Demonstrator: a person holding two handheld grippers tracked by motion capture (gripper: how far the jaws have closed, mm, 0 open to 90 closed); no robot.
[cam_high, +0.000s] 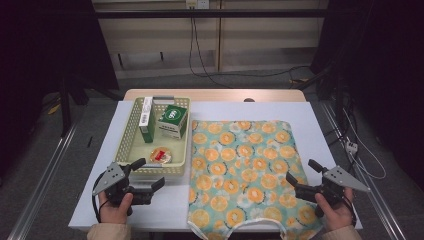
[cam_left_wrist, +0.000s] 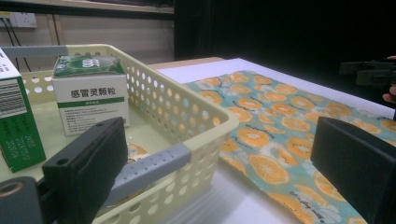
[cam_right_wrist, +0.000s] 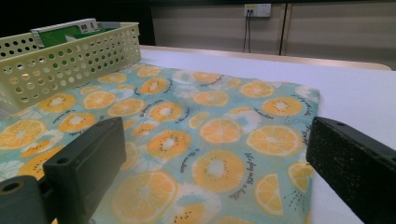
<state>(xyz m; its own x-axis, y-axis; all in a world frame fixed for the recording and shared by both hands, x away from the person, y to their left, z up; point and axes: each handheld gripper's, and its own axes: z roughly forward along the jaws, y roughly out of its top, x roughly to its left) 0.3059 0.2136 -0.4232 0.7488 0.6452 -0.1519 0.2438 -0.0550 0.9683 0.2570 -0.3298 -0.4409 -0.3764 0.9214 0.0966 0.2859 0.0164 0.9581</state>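
Both hands sit at the near table edge, each w/ a gripper: left gripper (cam_high: 148, 175) has jaws spread wide w/ nothing between them, just off the near wall of the pale yellow perforated basket (cam_high: 129, 135); right gripper (cam_high: 304, 172) is likewise wide apart and empty, hovering over the right side of the orange-slice print cloth (cam_high: 240, 170). Cloth, the thing nearest both claws, lies flat on the white table cover (cam_high: 310, 120), its left edge beside the basket, near edge hanging slightly past the table front. Risks, as I judge them: if the right claw pinches mid-panel rather than at an edge or corner, it likely grabs only one layer or bunches the fabric; the pads could also catch the table cover along w/ the cloth and drag both. Left claw is close to the basket's grey handle (cam_left_wrist: 152, 165), so a careless swing toward the cloth could knock or shove the basket and tip the green-and-white medicine box (cam_high: 173, 121) or the tall green carton (cam_high: 147, 120) inside. Hard to make out: the small round red-and-white item (cam_high: 161, 155) on the basket floor can't be identified; cloth's layer count and whether it's a bag or garment unclear; its near hem is cut off at the frame bottom.
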